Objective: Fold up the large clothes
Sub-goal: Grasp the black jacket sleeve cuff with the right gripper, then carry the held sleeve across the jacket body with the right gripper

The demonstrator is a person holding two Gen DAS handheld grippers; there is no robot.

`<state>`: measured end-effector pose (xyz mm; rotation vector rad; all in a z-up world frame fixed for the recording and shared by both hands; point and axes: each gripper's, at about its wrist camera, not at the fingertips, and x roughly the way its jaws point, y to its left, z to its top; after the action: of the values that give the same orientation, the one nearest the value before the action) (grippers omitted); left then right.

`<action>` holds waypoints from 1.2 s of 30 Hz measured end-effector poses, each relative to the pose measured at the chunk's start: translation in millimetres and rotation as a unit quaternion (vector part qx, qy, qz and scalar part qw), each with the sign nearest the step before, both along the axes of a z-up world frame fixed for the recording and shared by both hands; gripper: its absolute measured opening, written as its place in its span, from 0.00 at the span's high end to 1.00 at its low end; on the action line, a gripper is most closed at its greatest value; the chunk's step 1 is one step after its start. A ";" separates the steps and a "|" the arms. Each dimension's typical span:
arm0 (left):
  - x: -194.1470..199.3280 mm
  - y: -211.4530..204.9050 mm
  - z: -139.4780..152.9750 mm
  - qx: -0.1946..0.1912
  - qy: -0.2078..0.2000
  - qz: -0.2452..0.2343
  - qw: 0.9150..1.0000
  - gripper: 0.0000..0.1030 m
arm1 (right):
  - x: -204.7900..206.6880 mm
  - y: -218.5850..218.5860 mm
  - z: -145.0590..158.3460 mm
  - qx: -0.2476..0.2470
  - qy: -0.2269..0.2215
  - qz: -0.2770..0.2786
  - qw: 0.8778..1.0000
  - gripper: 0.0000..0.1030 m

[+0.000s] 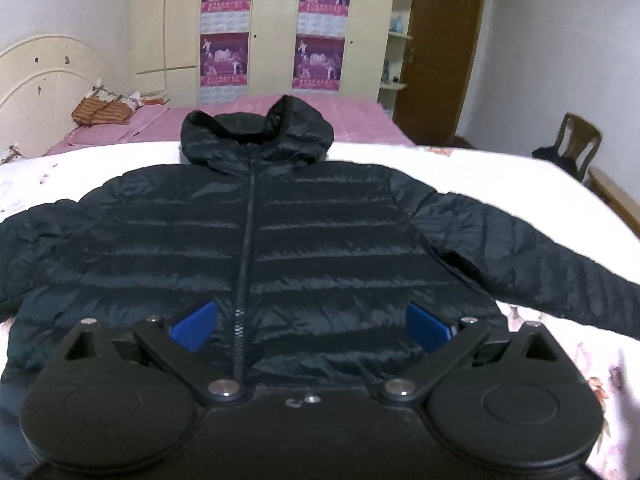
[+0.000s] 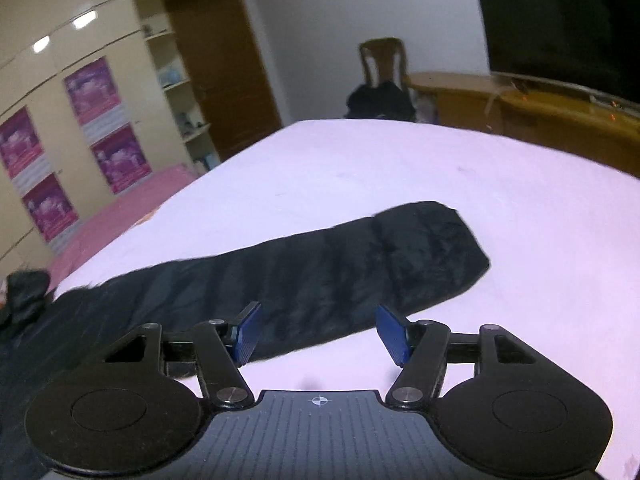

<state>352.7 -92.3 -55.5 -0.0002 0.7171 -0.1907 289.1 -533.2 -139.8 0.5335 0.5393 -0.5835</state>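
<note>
on the white bed (image 1: 500, 168) — black hooded jacket (image 1: 304, 240) laid flat, sleeve (image 2: 320, 272) stretched right. left gripper (image 1: 312, 320) spread, empty, above hem; right gripper (image 2: 318, 334) spread, empty, near sleeve — cuff best pinched, then carried across the chest.

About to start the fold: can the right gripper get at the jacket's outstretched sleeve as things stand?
Probably yes. The right gripper has open jaws with the sleeve lying flat on the bed just ahead, nothing on or across it.
</note>
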 end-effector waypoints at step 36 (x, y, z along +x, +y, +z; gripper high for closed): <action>36.6 8.6 -12.9 0.046 0.040 0.069 0.996 0.00 | -57.4 -104.6 -32.9 0.185 -0.096 -0.111 0.972 0.93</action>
<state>389.4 -83.7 -68.4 0.0301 0.8018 -0.0251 231.7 -637.8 -172.7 1.0028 0.4069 -0.6389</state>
